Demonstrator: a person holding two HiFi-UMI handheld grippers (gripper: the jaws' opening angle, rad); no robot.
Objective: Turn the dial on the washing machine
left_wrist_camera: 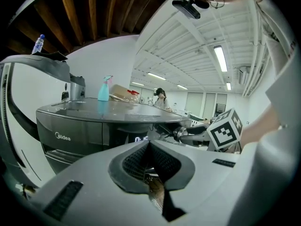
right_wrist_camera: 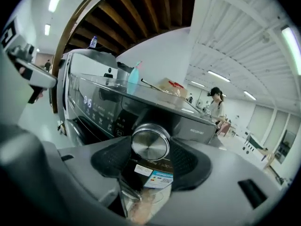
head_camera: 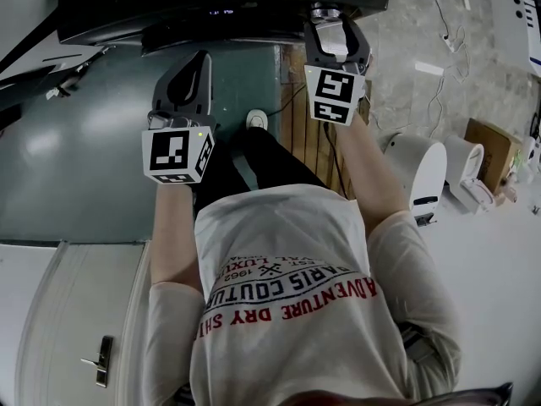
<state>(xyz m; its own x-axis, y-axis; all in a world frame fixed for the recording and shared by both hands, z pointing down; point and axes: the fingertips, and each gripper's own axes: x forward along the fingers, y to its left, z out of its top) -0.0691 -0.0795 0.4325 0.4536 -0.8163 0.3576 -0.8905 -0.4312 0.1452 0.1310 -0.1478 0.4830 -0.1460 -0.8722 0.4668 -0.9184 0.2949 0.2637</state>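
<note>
The right gripper (right_wrist_camera: 150,147) has its fingers (right_wrist_camera: 110,159) spread wide around the round silver dial (right_wrist_camera: 150,142). The dark pads lie against the dial's left and right edges, so it fills the gap between them. The dial sits straight ahead of these fingers on the front panel of the dark washing machine (right_wrist_camera: 94,105). A lit display (right_wrist_camera: 87,101) is further along the panel to their left, and a sticker label (right_wrist_camera: 155,177) is just below them. A blue spray bottle (right_wrist_camera: 133,79) stands on the machine's top, above and left of the fingers.

The left gripper (left_wrist_camera: 149,147) has its fingers closed tip to tip, with nothing between them. The washing machine is ahead and to their left, apart from them. The right gripper's marker cube (left_wrist_camera: 225,130) is off to their right.
</note>
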